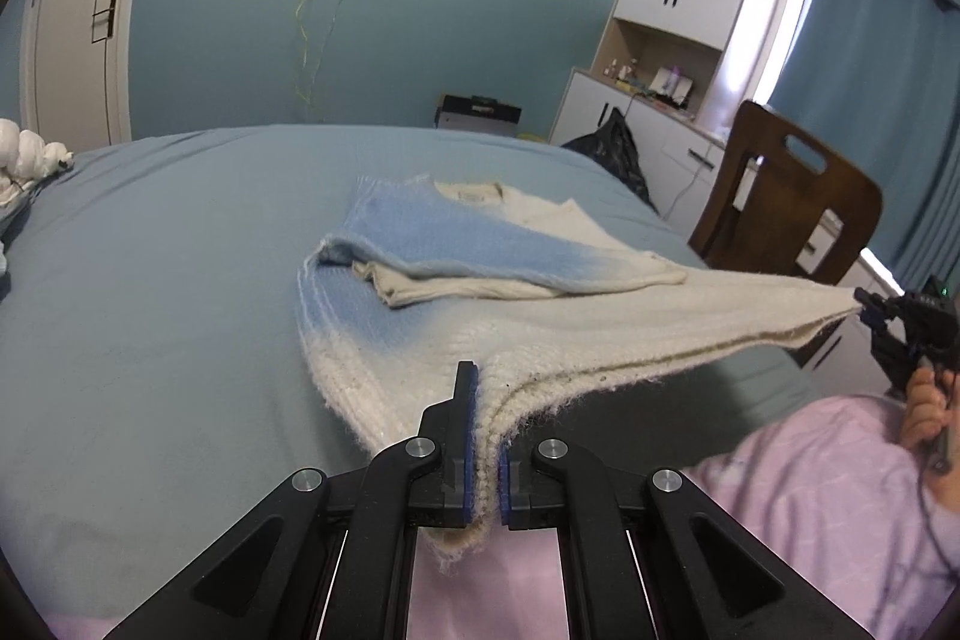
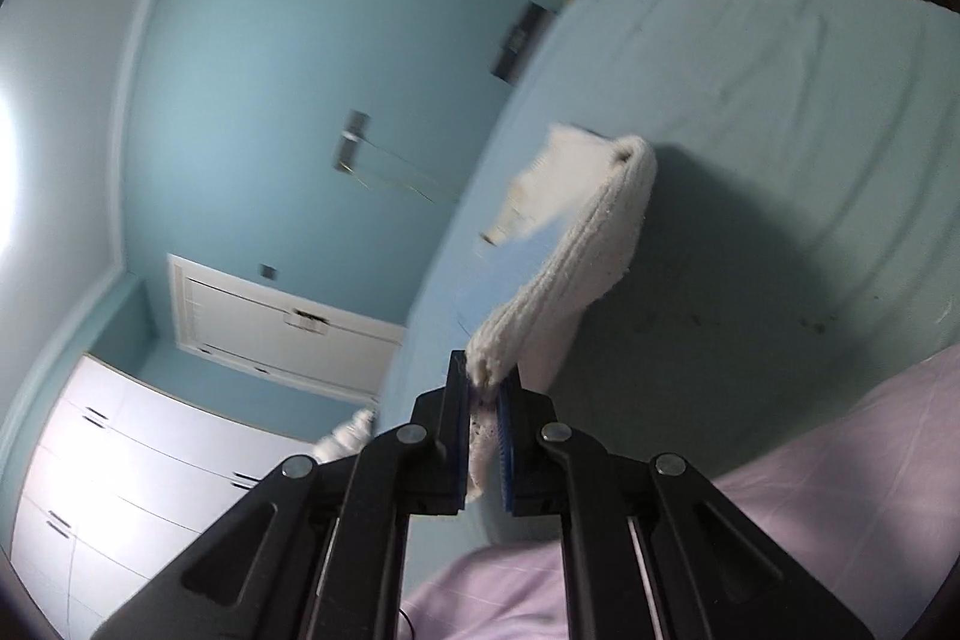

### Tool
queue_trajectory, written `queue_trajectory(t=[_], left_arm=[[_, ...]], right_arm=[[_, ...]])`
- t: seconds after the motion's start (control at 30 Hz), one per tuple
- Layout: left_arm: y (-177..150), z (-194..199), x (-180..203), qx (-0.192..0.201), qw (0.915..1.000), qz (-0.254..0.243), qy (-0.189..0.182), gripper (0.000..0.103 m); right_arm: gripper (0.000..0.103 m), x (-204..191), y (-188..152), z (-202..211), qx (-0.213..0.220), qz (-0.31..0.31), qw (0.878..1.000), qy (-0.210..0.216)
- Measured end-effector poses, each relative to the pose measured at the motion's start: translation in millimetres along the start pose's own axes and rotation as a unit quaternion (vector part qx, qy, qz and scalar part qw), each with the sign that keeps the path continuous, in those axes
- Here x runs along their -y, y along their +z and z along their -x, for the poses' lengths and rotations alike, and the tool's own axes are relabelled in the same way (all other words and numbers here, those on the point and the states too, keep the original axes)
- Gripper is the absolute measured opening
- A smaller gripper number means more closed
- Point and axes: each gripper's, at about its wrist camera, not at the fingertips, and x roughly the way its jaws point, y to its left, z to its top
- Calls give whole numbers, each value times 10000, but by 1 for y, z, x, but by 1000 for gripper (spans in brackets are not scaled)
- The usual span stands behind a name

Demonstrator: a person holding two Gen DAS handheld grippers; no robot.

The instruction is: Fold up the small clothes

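Item: cream-and-blue knitted sweater [image 1: 456,292], far half on the blue-sheeted bed [image 1: 156,244], near hem lifted taut between my left gripper [image 1: 485,436] and right gripper [image 2: 483,394] (both clamped on its corners), hem's long axis running left-to-right, garment lying ahead.

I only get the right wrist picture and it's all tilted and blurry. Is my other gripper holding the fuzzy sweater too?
Observer: Yes. The left gripper is shut on the sweater at its cream hem.
Child: What color is the sweater really?
Observer: Cream below, fading to light blue up toward the collar.
Child: Is it lying flat?
Observer: No. The hem is lifted between the left gripper and the right gripper; the rest lies on the bed, sleeves folded across the front.
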Motion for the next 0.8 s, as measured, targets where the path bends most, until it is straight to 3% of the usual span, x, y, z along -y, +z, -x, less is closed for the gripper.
queue_trajectory(t=[0.27, 0.4, 0.5, 0.67, 0.8], left_arm=[[-7, 78, 30, 64, 9980, -626, -93, 4], [-18, 95, 31, -93, 9985, -453, -302, 4], [-17, 98, 29, -153, 9984, -318, -434, 4], [32, 64, 3, -303, 9973, 205, -634, 4], [98, -4, -27, -584, 9937, 604, -737, 4]], right_arm=[[4, -38, -39, 43, 239, 506, 9976, 406], [4, -47, -58, 65, 91, 543, 9980, 310], [4, -49, -63, 53, 30, 531, 9981, 318], [4, -47, -37, 19, -209, 489, 9983, 249], [4, -55, -5, -18, -506, 661, 9965, -86]])
